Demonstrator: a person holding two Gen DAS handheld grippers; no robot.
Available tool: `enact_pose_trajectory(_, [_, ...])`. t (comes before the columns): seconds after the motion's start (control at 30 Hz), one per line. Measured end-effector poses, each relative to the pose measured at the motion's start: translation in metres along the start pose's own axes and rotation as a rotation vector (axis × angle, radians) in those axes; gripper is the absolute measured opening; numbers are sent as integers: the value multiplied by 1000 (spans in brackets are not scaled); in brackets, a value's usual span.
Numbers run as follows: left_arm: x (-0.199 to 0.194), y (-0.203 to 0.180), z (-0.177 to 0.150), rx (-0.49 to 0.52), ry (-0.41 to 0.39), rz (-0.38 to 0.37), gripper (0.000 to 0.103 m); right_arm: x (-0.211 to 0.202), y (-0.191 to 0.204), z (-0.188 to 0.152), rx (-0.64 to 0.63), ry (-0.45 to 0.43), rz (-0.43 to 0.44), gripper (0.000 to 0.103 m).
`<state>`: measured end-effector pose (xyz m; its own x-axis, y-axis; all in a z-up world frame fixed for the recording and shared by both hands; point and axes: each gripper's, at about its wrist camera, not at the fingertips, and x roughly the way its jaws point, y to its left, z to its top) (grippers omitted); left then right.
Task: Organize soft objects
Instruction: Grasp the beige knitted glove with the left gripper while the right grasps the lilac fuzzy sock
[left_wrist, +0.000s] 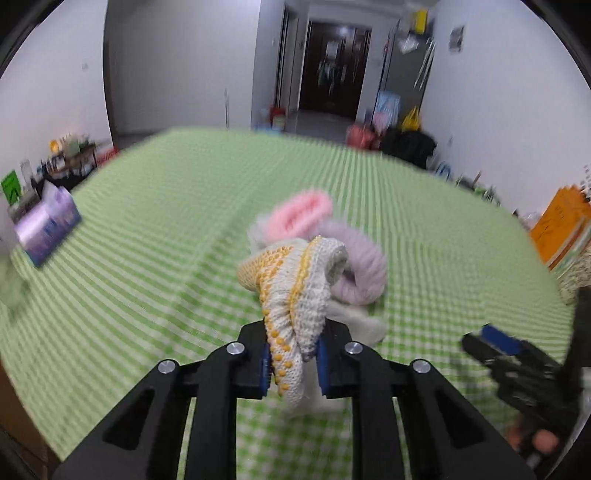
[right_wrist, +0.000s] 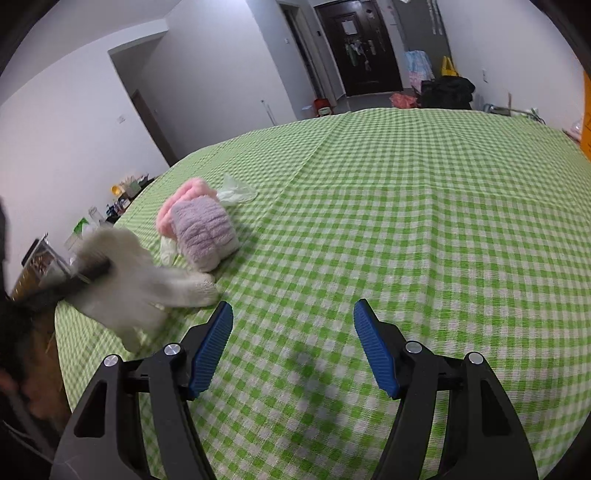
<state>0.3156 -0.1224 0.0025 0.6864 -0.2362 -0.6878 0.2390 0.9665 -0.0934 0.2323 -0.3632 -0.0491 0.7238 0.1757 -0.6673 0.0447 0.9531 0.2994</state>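
the left gripper (left_wrist: 291, 363) is clamped on a white knit work glove (left_wrist: 295, 295) with yellow grip dots, its blue pads pressed against the cuff from both sides, so the glove rises up out of the jaws toward twelve o'clock in the left wrist view. just beyond the glove, at about one o'clock from it, lies a lilac fuzzy sock (left_wrist: 360, 258), and behind that, toward twelve o'clock, a pink fuzzy sock (left_wrist: 301, 212); the two socks touch each other and rest on the green checked tablecloth (left_wrist: 147, 258). a further white soft piece (left_wrist: 360, 321) lies under the glove, at its four o'clock side; what it is cannot be told. in the right wrist view the same glove shows blurred at nine o'clock, with the socks just past it at ten o'clock and a thin clear plastic glove (right_wrist: 236, 192) lying flat beside the pink sock. the right gripper (right_wrist: 293, 347) stands with its jaws well apart and nothing between them, above bare cloth, well apart from the pile. at nine o'clock in the left wrist view a purple packet (left_wrist: 48, 229) sits near the table's edge, and at three o'clock an orange box (left_wrist: 561, 229) stands by the far side.
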Motion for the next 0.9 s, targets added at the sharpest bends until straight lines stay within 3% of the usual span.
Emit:
enact_pose_trajectory(0.17, [-61, 41, 1, -37, -114, -18, 16, 10, 16, -2, -57, 25, 19, 66])
enact_pose_trajectory(0.37, [-95, 78, -15, -77, -157, -25, 16, 27, 61, 27, -142, 53, 55, 66])
enact_pose_trajectory(0.53, [-112, 117, -28, -126, -179, -25, 16, 93, 94, 63, -205, 114, -3, 66])
enact_pose_trajectory(0.67, [-130, 150, -37, -167, -201, 31, 16, 139, 107, 71, -217, 178, -46, 66])
enact_pose_trajectory(0.77, [-146, 172, -45, -196, -220, 77, 16, 146, 108, 70, -168, 201, -57, 48])
enact_pose_trajectory(0.8, [-153, 179, -49, -206, -226, 97, 16, 137, 111, 68, -167, 173, -65, 41])
enact_pose_trajectory(0.9, [-168, 194, -56, -239, -238, 121, 16, 106, 114, 66, -179, 125, -40, 31])
